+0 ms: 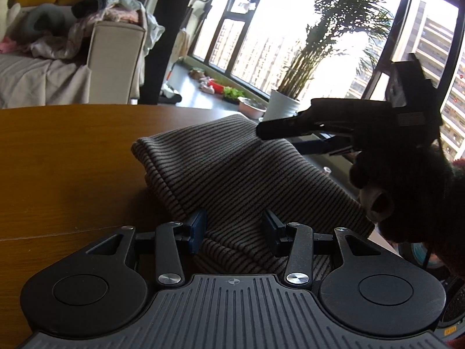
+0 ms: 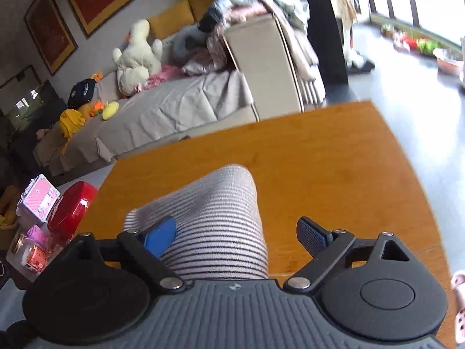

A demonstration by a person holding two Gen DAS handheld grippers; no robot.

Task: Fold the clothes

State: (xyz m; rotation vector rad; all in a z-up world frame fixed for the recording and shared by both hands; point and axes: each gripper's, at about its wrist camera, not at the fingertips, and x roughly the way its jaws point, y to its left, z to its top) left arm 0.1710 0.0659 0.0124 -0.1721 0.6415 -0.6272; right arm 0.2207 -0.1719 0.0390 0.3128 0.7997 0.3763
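A folded striped garment (image 1: 232,180), grey-beige with thin dark stripes, lies on the wooden table (image 1: 66,157). My left gripper (image 1: 234,229) is open, its blue pads either side of the garment's near edge, not pinching it. My right gripper (image 1: 267,129) shows in the left wrist view, held above the garment's far right part by a black-gloved hand (image 1: 407,192). In the right wrist view the right gripper (image 2: 235,235) is open wide over the garment (image 2: 215,226), which lies below on the table (image 2: 319,174).
A sofa (image 2: 174,107) with piled clothes (image 2: 255,8) and soft toys stands beyond the table. A potted palm (image 1: 283,107) and windows are at the far right. A red tin (image 2: 72,206) and small boxes sit left of the table.
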